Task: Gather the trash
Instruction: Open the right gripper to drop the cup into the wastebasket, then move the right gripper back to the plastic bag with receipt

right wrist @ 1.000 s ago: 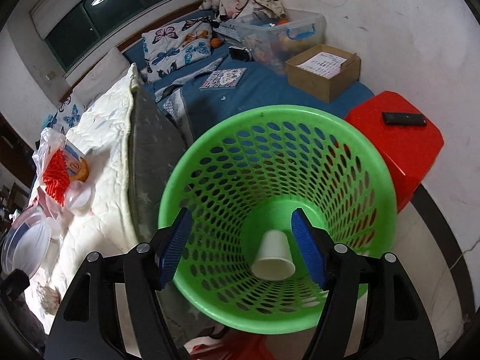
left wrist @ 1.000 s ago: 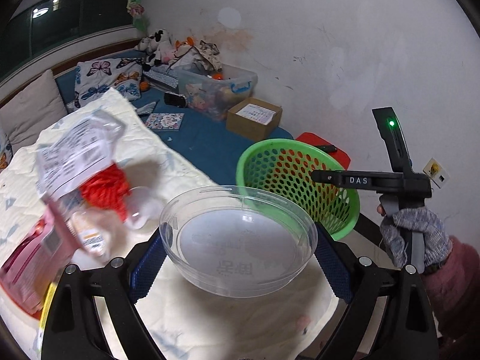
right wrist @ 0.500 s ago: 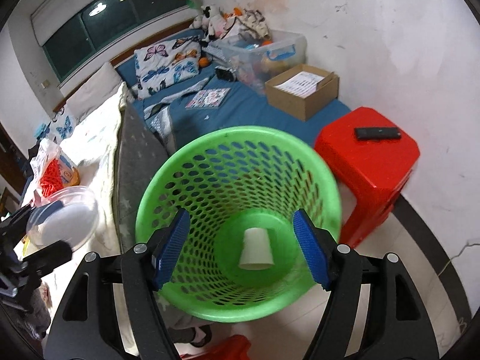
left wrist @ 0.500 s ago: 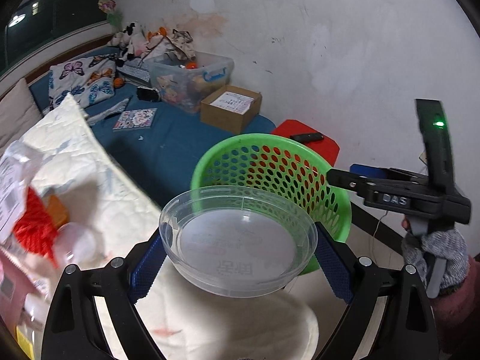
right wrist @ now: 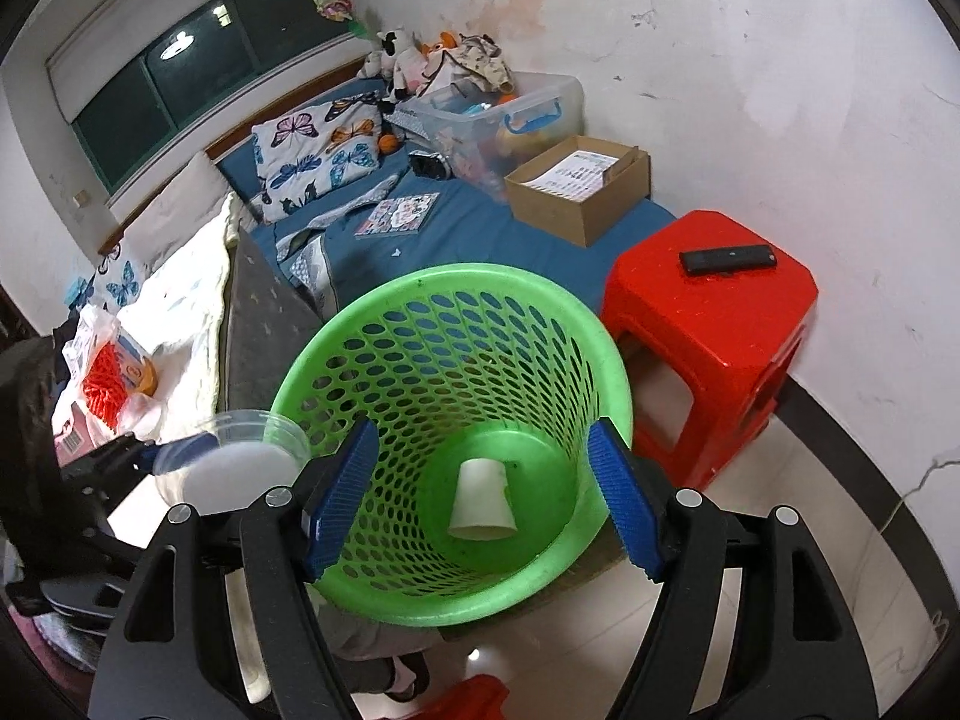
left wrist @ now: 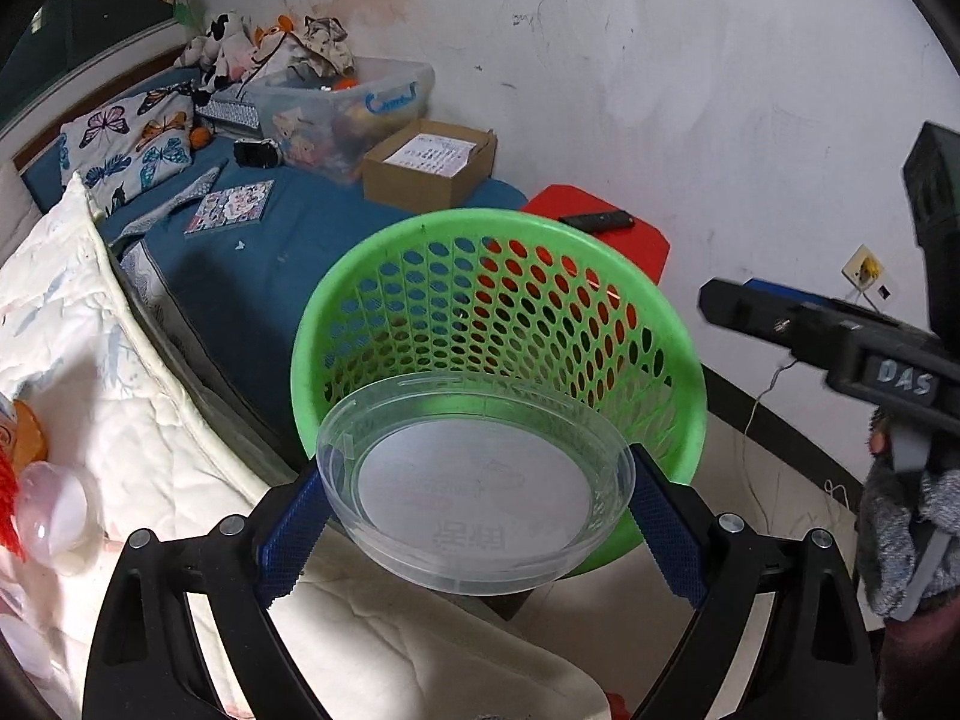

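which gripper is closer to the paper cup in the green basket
Right. The right gripper hangs open above the basket, its fingers framing the paper cup. The left gripper, clamping a clear plastic bowl, is outside the rim.

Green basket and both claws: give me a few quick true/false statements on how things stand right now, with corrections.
1. The left claw grips a clear plastic bowl between its pads. True.
2. The green basket has nothing in it. False: a white paper cup lies on its bottom.
3. The right claw is clamped on the paper cup. False: its jaws stand open above the basket, holding nothing.
4. A black remote lies on the red stool. True.
5. The clear bowl is already inside the basket. False: it is held at the basket's near rim, outside it.
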Demonstrator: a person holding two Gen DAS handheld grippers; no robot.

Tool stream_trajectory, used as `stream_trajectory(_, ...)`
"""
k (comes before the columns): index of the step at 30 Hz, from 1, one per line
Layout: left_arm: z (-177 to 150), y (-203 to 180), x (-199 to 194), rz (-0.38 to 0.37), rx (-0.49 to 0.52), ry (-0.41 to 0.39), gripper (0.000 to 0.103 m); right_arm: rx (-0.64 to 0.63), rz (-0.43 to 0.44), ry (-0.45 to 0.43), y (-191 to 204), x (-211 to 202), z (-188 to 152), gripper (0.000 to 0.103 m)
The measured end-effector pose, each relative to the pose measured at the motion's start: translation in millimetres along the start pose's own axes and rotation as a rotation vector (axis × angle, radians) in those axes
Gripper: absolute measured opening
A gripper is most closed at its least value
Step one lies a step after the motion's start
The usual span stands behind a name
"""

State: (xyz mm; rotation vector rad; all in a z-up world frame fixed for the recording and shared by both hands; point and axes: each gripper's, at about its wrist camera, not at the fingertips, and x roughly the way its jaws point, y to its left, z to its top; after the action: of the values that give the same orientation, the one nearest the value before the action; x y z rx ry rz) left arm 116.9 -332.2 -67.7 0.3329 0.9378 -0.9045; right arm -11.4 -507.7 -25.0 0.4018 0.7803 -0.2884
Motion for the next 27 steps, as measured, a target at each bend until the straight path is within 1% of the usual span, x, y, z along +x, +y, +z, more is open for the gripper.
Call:
stream_trajectory(3, -2, 1, 3, -0.005, -0.005, 0.012, 0.090, -0.001, 0.001, -0.005, 2, -2, 0, 0.073)
stream_trajectory(6, -3, 1, 2, -0.026, -0.009, 0.013, 0.090, 0.001, 0.007, -0.009, 4, -4, 0, 0.073)
stream_trajectory(14, -6, 4, -17, -0.046, -0.009, -0.037, 0.093, -0.008, 0.013, -0.015, 15, -5, 1, 0.073)
stream_trajectory(19, -10, 5, -26, -0.030, -0.012, -0.051, 0.093, -0.029, 0.019, -0.019, 24, -10, 0, 0.073)
stream_trajectory(22, -16, 9, -41, -0.018, -0.024, -0.075, 0.093, -0.044, 0.025, -0.018, 30, -11, 0, 0.073)
stream_trajectory(24, -21, 12, -49, -0.005, -0.029, -0.087, 0.093, -0.055, 0.033, -0.018, 36, -11, 1, 0.073)
stream_trajectory(27, -33, 22, -65, 0.037, -0.045, -0.105, 0.093, -0.077, 0.053, -0.012, 48, -9, 2, 0.073)
